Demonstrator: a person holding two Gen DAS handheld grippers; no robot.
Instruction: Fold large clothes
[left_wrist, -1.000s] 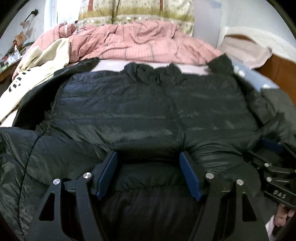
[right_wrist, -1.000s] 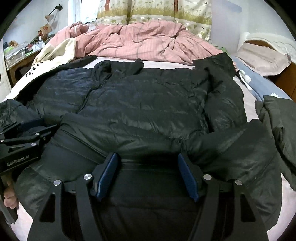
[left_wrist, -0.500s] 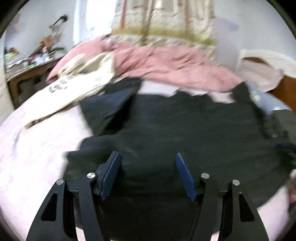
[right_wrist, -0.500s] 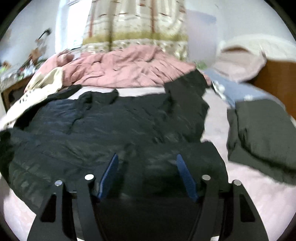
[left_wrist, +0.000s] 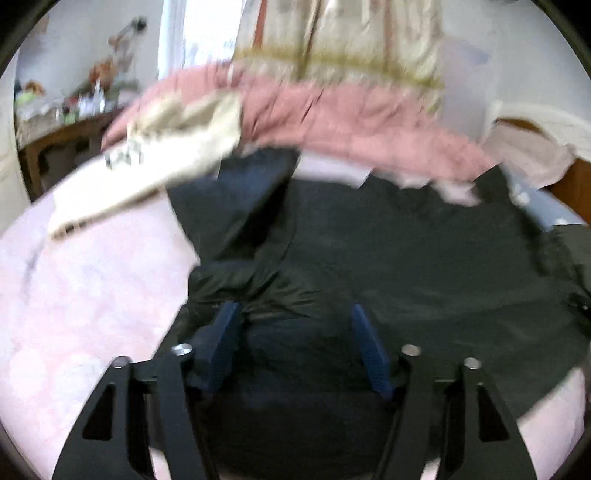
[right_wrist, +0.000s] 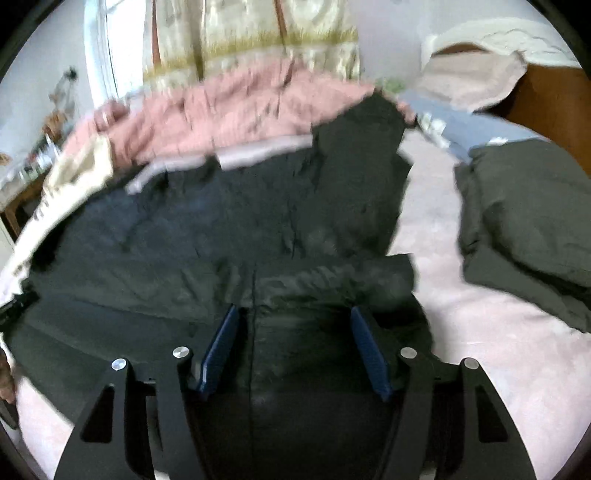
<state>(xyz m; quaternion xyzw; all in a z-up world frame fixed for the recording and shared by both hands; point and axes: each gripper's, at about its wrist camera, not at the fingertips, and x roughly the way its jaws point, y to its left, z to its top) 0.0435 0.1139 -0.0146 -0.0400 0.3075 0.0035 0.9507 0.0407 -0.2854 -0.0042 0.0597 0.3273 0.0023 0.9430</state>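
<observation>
With the left gripper (left_wrist: 295, 347) opening around the black jacket's (left_wrist: 424, 258) bunched hem and the right gripper (right_wrist: 293, 350) apparently clamped on it, the fold could be dragged askew.

Left gripper (left_wrist: 295, 347) opening around black jacket (left_wrist: 406, 266) (blurred).

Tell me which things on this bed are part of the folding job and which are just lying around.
Part of the job:
black puffer jacket
left gripper, jaws opening, jacket between them
right gripper

Lying about:
pink quilt
cream garment
folded dark garment
pillow
</observation>
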